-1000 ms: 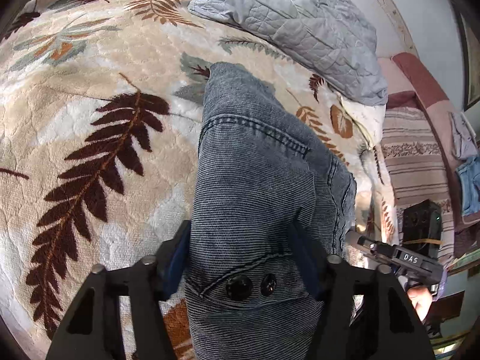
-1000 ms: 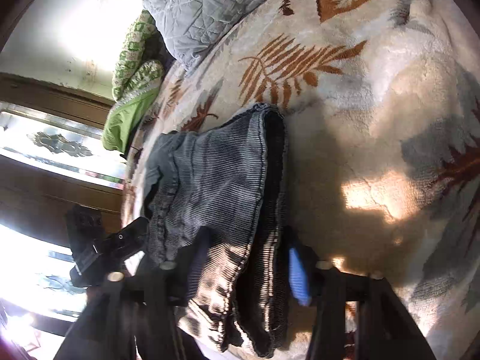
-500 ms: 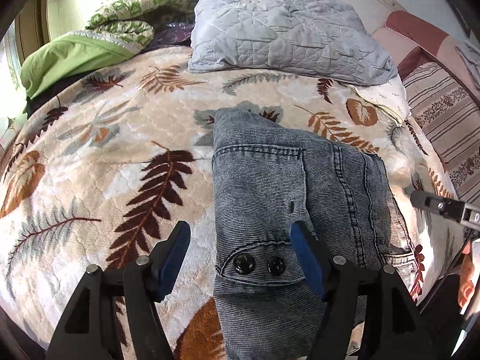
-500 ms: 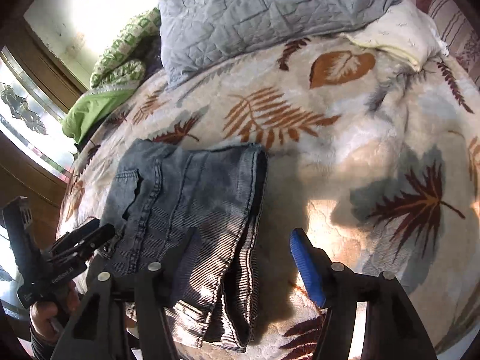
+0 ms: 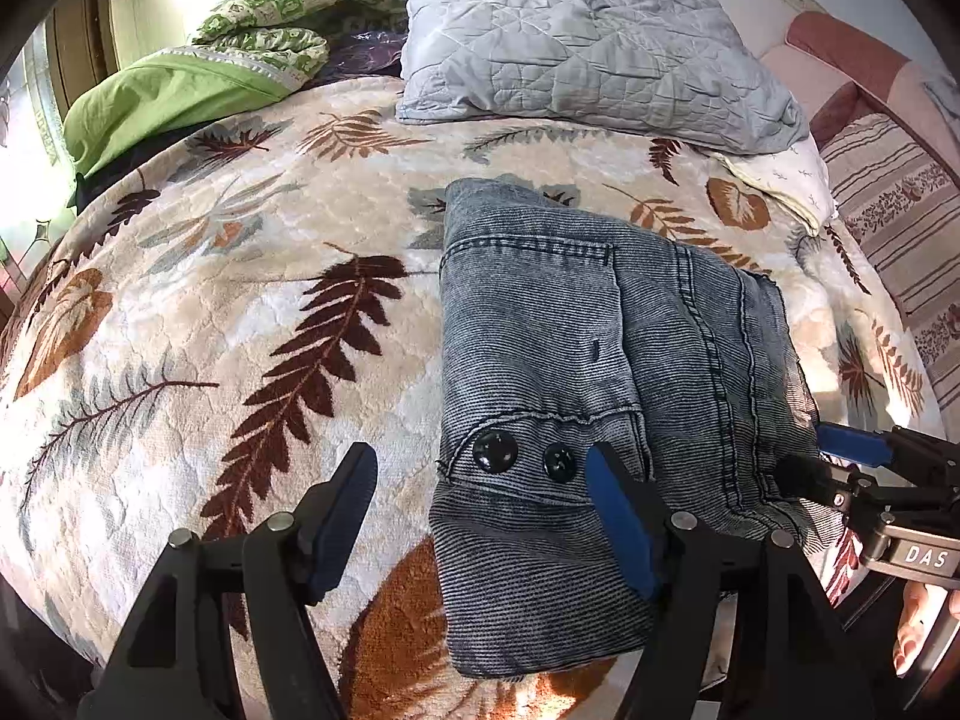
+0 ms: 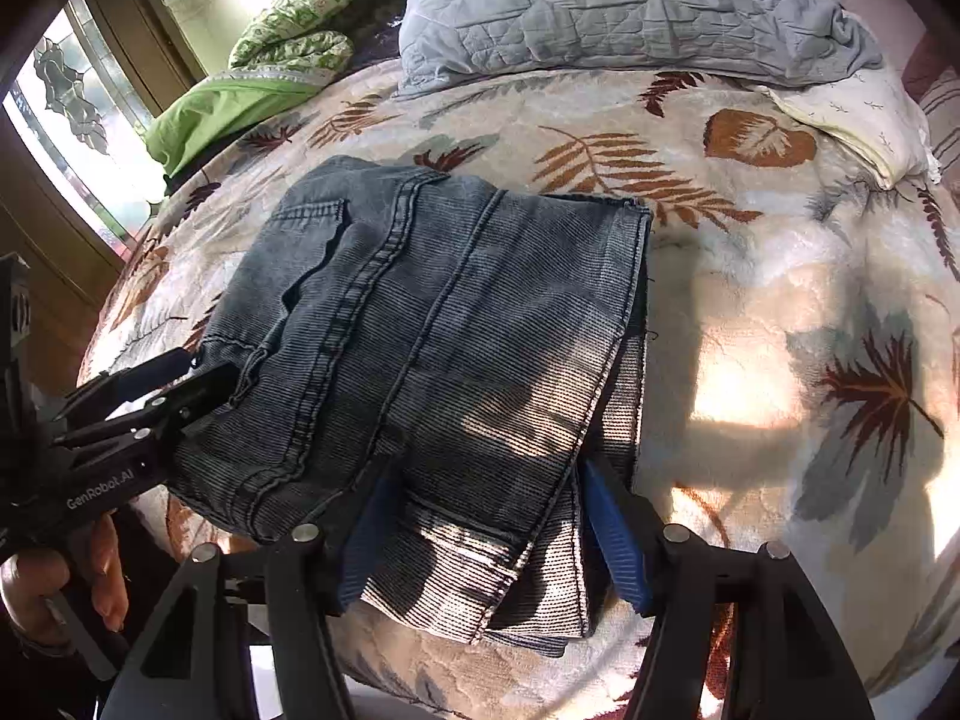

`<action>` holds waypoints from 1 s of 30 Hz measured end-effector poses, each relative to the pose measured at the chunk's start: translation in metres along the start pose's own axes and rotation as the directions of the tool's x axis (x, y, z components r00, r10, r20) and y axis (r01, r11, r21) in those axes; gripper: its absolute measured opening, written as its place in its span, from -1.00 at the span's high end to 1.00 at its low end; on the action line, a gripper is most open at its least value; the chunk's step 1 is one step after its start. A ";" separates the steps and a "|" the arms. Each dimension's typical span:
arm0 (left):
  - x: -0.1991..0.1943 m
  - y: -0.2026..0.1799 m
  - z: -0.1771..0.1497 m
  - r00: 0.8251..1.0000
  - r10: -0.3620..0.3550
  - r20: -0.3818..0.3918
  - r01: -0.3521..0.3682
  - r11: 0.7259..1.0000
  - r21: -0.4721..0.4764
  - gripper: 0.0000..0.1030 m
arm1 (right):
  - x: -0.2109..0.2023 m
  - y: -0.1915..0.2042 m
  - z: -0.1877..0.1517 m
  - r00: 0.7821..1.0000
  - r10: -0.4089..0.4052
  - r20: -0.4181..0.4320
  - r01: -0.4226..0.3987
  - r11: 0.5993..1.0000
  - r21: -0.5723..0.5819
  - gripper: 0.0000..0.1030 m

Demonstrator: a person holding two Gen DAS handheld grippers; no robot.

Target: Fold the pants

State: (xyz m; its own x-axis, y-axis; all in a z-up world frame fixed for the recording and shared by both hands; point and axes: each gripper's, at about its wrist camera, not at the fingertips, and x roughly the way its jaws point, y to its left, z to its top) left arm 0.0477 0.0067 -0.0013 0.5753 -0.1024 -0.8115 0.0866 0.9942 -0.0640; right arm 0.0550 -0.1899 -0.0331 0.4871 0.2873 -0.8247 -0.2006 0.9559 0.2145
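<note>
Grey-blue denim pants (image 5: 570, 360) lie folded in a compact stack on the leaf-patterned blanket (image 5: 240, 300); two black buttons face the left wrist view. They also show in the right wrist view (image 6: 450, 330). My left gripper (image 5: 480, 498) is open, just above the near left corner of the stack, holding nothing. My right gripper (image 6: 486, 510) is open with its fingers either side of the stack's near right edge; it also shows in the left wrist view (image 5: 840, 456). The left gripper shows in the right wrist view (image 6: 168, 378) at the stack's left edge.
A grey quilted pillow (image 5: 588, 54) lies at the head of the bed, with a green pillow (image 5: 174, 96) and green patterned bedding to its left. A striped cloth (image 5: 900, 228) lies to the right. A window (image 6: 66, 120) and wooden frame stand on the left.
Both grippers opened wider and drew back from the pants, which were let go and now lie flat on the blanket. The views tilted up to level.
</note>
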 end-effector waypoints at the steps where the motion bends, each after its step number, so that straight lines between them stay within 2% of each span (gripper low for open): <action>1: -0.006 0.000 0.001 1.000 -0.004 0.011 0.004 1.000 -0.003 -0.41 | -0.006 -0.001 0.003 1.000 0.004 0.015 -0.004 1.000 0.006 -0.30; 4: -0.016 0.003 -0.005 0.999 0.003 0.049 -0.002 1.000 -0.013 -0.52 | -0.023 -0.006 0.003 0.997 0.023 0.071 -0.025 0.999 0.021 -0.30; 6: 0.004 -0.002 -0.015 0.999 0.038 -0.014 -0.038 0.999 0.027 -0.59 | -0.018 -0.006 -0.004 0.998 0.028 0.050 -0.029 1.000 0.010 -0.40; 7: 0.013 -0.003 -0.019 0.998 0.045 -0.033 -0.044 0.998 0.036 -0.60 | -0.006 -0.007 -0.007 1.000 0.011 0.009 -0.011 1.000 -0.005 -0.40; 8: 0.010 0.000 -0.019 0.999 0.033 -0.016 -0.033 0.999 0.012 -0.62 | 0.007 -0.007 -0.012 0.999 -0.012 -0.037 0.011 1.000 -0.022 -0.42; 10: 0.000 0.007 -0.010 1.000 -0.019 -0.007 0.019 1.000 -0.022 -0.60 | 0.002 -0.007 -0.011 1.000 -0.001 -0.009 0.001 0.999 -0.032 -0.43; 13: -0.014 0.025 0.009 0.994 -0.092 0.064 0.098 0.991 -0.091 -0.60 | -0.013 -0.029 0.006 0.992 0.119 0.031 -0.121 0.990 0.075 -0.44; 15: -0.010 0.037 0.022 0.988 -0.137 0.063 0.145 0.980 -0.139 -0.61 | -0.017 -0.052 0.016 0.986 0.158 0.049 -0.164 0.973 0.161 -0.44; 17: 0.005 0.047 0.031 0.975 -0.222 0.027 0.223 0.958 -0.181 -0.61 | -0.011 -0.075 0.023 0.980 0.197 0.041 -0.201 0.949 0.245 -0.44; 18: 0.016 0.050 0.033 0.961 -0.276 0.005 0.271 0.939 -0.209 -0.61 | -0.004 -0.085 0.026 0.974 0.226 0.033 -0.226 0.933 0.281 -0.44; 20: 0.035 0.051 0.034 0.944 -0.326 -0.049 0.302 0.915 -0.266 -0.61 | 0.013 -0.097 0.030 0.956 0.293 0.008 -0.278 0.898 0.340 -0.44; 22: 0.048 0.046 0.032 0.909 -0.409 -0.074 0.374 0.883 -0.285 -0.61 | 0.028 -0.097 0.031 0.928 0.372 -0.006 -0.346 0.868 0.355 -0.44; 25: 0.058 0.038 0.028 0.900 -0.426 -0.096 0.387 0.879 -0.279 -0.59 | 0.037 -0.090 0.031 0.920 0.393 -0.004 -0.368 0.865 0.340 -0.43; 26: 0.058 0.036 0.029 0.900 -0.428 -0.087 0.392 0.880 -0.269 -0.58 | 0.038 -0.088 0.031 0.915 0.404 0.007 -0.381 0.855 0.351 -0.25; 27: 0.060 0.034 0.030 0.896 -0.435 -0.088 0.399 0.877 -0.268 -0.33 | 0.040 -0.087 0.031 0.915 0.403 0.000 -0.378 0.858 0.348 0.15; 28: 0.062 0.033 0.031 0.901 -0.421 -0.102 0.383 0.885 -0.266 -0.21 | 0.041 -0.084 0.032 0.926 0.377 -0.018 -0.351 0.876 0.330 0.23; 29: 0.062 0.033 0.032 0.916 -0.386 -0.110 0.350 0.902 -0.251 0.05 | 0.041 -0.079 0.033 0.935 0.354 -0.027 -0.330 0.894 0.303 0.37; 30: 0.062 0.032 0.033 0.922 -0.371 -0.112 0.338 0.911 -0.236 0.16 | 0.040 -0.074 0.034 0.944 0.328 -0.039 -0.306 0.912 0.272 0.51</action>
State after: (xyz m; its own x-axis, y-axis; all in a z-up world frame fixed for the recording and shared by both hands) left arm 0.1131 0.0312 -0.0346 0.4067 -0.4594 -0.7896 0.0811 0.8791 -0.4696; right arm 0.1177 -0.2468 -0.0644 0.3611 0.5822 -0.7285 -0.1007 0.8010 0.5902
